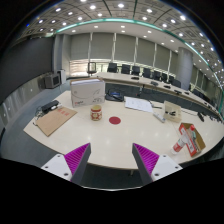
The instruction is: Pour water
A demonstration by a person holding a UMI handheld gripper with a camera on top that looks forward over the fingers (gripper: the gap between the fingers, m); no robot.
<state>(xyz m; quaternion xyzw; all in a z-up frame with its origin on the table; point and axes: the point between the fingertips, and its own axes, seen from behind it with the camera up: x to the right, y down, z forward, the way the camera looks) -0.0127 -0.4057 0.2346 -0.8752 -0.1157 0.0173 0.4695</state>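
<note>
Open tool (110, 160), smooth pale table (115, 140), cylindrical jar (97, 113), flat red disc (114, 120)

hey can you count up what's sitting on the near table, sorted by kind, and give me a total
On the table, beyond the open gripper:
White box: 1
Jar: 1
Red disc: 1
Flat brown board: 1
Red and white packet: 1
Total: 5. Smaller things farther back are too unclear to count.

Office or meeting room: long tables (120, 135), rows of black chairs (140, 72), ceiling spotlights (105, 12), blinds (115, 47).
</note>
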